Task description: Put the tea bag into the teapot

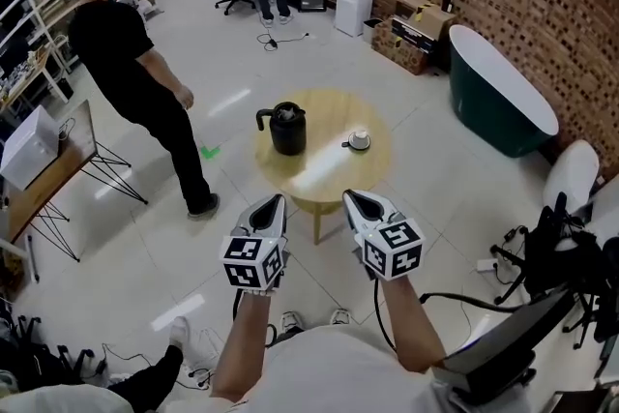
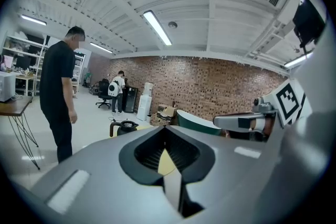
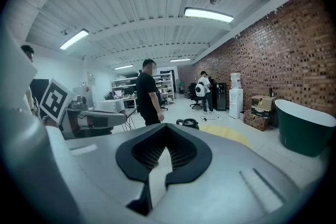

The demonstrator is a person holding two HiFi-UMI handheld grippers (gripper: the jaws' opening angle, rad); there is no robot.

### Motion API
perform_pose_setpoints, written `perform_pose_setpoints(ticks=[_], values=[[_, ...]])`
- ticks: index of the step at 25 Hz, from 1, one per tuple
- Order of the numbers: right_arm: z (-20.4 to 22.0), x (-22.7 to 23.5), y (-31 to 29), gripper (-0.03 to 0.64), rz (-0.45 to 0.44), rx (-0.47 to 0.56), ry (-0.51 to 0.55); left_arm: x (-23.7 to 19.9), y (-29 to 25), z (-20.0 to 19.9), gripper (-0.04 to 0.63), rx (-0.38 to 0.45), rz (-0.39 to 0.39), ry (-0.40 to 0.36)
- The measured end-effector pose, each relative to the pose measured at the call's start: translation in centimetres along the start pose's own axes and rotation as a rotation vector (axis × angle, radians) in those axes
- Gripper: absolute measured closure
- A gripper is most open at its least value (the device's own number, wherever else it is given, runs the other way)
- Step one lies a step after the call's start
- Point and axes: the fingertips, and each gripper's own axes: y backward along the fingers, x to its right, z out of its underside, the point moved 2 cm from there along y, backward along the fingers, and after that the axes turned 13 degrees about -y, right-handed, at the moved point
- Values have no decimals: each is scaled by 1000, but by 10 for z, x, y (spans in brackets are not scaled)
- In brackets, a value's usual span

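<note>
Left gripper [image 1: 278, 199], right gripper [image 1: 349, 196]: jaws together, nothing held. Black round teapot [image 1: 287, 128] on round yellow wooden table [image 1: 329, 181]; small white dish [image 1: 359, 141], contents unclear, possibly tea bag.

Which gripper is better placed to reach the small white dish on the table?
Probably the right gripper: the white dish sits right of centre on the table, straight ahead of it, while the left gripper faces the teapot. Both are shut, empty and short of the table.
</note>
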Motion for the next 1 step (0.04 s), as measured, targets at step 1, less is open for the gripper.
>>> perform_pose_setpoints(ticks=[1], values=[[0,-3,-2,617,-1,-1,2,-2,1,0,583,0,-1,0]])
